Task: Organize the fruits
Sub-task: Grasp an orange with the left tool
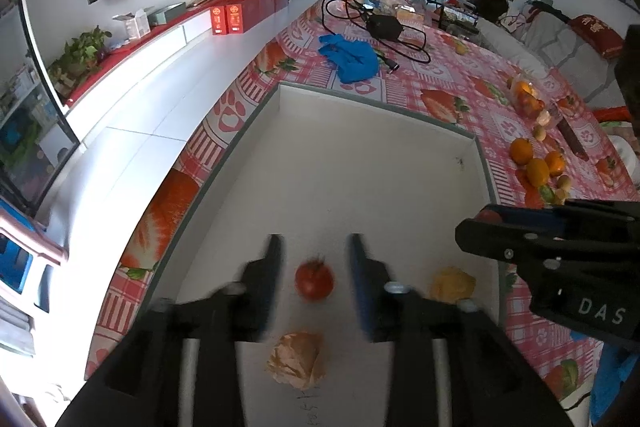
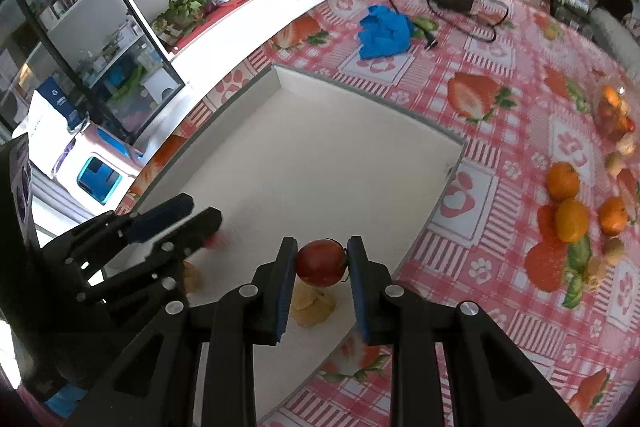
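Note:
A white tray [image 1: 380, 103] [image 2: 360, 83] with a grey rim lies on the strawberry-print tablecloth. In the left wrist view a red tomato [image 1: 314, 281] rests on the tray floor between the fingers of my left gripper [image 1: 315, 239], which stands open with gaps on both sides of it. Two papery-husked fruits [image 1: 298, 359] [image 1: 452, 283] lie near it. My right gripper [image 2: 322, 243] is shut on a second red tomato [image 2: 322, 263], held just above a husked fruit [image 2: 312, 301] at the tray's near right corner. The left gripper [image 2: 204, 209] shows at the left there.
Loose oranges [image 1: 522, 151] [image 2: 563, 181] and small brown fruits lie on the cloth right of the tray, behind them a clear bag of fruit [image 1: 526, 95]. A blue cloth [image 1: 352, 59] and a black adapter with its cable [image 1: 384, 27] lie beyond the tray. The table edge runs along the left.

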{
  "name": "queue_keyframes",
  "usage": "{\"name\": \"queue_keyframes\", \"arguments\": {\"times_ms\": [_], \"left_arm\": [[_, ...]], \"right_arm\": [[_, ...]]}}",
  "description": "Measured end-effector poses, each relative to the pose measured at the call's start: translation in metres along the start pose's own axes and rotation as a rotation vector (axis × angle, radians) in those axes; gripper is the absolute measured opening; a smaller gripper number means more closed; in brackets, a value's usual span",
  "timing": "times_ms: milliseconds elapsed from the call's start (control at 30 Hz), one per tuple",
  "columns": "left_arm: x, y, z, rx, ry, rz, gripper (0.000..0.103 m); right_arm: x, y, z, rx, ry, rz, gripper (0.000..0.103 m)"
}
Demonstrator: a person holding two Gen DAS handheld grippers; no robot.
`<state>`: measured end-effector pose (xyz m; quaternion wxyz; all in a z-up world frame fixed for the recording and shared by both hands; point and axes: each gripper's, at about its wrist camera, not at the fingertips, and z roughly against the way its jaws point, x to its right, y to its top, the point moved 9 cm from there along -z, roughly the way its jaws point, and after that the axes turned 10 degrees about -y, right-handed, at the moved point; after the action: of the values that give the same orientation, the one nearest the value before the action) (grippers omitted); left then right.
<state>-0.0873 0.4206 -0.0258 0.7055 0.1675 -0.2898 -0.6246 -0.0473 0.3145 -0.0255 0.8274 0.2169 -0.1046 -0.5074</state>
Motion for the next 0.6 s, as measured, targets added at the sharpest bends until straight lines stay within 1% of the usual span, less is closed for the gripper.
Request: {"name": "queue_keyframes", "arguments": {"times_ms": [33,67,100,133,267,367,400,433,567,600], "left_arm": [[-0.001,0.001,0.002,0.009,0.014,0.002,0.070],[-0.002,0.002,0.005,0.022,0.025,0.001,0.072],[-0.004,0.004,0.008,0.035,0.043,0.001,0.076],[-0.004,0.005,0.010,0.039,0.045,0.000,0.078],[0.004,0.013,0.017,0.035,0.034,-0.001,0.078],[0.023,0.027,0.026,0.043,0.003,-0.025,0.078],[0.031,0.033,0.029,0.048,-0.010,-0.039,0.079],[0.041,0.040,0.032,0.053,-0.021,-0.054,0.079],[0.079,0.070,0.042,0.061,-0.068,-0.111,0.079],[0.093,0.081,0.044,0.062,-0.084,-0.126,0.079]], "right_arm": [[0.002,-0.001,-0.001,-0.006,0.005,-0.008,0.038],[0.004,-0.001,0.000,-0.005,0.007,-0.019,0.051],[0.008,-0.001,0.002,0.005,0.000,-0.029,0.074],[0.014,0.000,0.006,0.026,-0.011,-0.042,0.084],[0.036,0.002,0.021,0.059,-0.038,-0.064,0.084],[0.066,0.000,0.033,0.080,-0.063,-0.114,0.085],[0.078,-0.001,0.037,0.086,-0.076,-0.135,0.101],[0.093,-0.002,0.042,0.096,-0.090,-0.160,0.103],[0.154,-0.009,0.062,0.131,-0.148,-0.254,0.103],[0.170,-0.012,0.066,0.135,-0.165,-0.276,0.103]]}}
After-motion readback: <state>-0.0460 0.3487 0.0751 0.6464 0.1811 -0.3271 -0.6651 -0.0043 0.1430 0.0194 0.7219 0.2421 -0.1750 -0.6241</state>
